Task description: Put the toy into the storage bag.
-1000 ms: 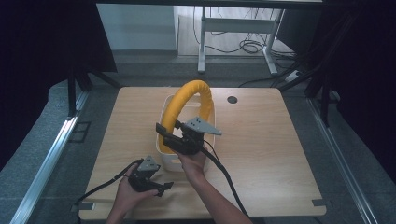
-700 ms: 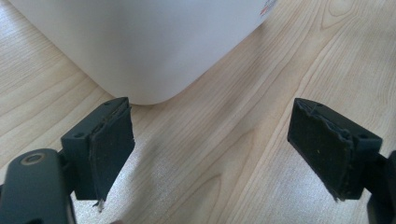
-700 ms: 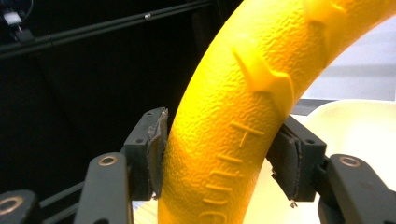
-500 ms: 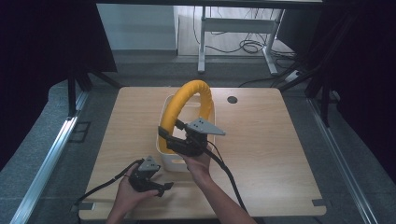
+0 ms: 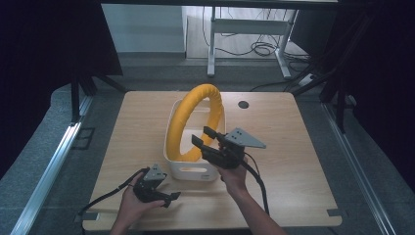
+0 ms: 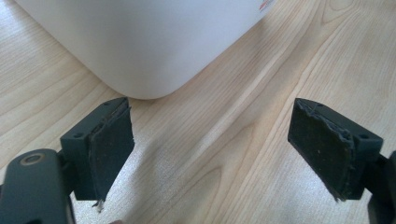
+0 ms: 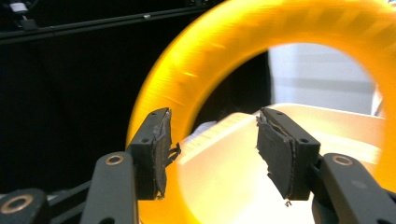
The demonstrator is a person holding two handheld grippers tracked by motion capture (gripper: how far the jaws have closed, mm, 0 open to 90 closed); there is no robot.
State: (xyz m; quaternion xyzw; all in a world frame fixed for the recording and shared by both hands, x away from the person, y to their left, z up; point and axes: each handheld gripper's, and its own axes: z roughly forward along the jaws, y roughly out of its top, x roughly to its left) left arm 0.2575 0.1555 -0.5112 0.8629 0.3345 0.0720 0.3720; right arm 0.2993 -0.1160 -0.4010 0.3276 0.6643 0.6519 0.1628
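Nearest us, the left gripper (image 5: pixel 169 196) rests low on the wooden table (image 5: pixel 303 147) by its front edge, jaws spread wide and holding nothing. In the left gripper view its pads (image 6: pixel 112 144) sit just short of a rounded corner of the white bin (image 6: pixel 140 42), with bare wood between them.

A little farther in, the right gripper (image 5: pixel 200 136) hovers above the near rim of the white bin (image 5: pixel 193 171), jaws parted to a middling gap and empty. In the right gripper view the yellow ring (image 7: pixel 261 42) arcs just beyond the pads (image 7: pixel 156 149), blurred by motion, with the pale bin wall behind.

The yellow ring (image 5: pixel 195 122) stands on edge inside the bin, its top rising well above the rim and leaning toward the far side.

We judge the main risk to be the ring tipping or rolling: it balances on a curved edge, so a jaw that nudges it rather than straddles it could knock it over. A thick, soft-looking tube may also squirm out of a shallow pinch. The light bin could slide if pushed, since the left gripper is not bracing it.

Against the earlier frames, the right gripper has crept slightly toward the ring; the left gripper, bin and ring sit as they did.
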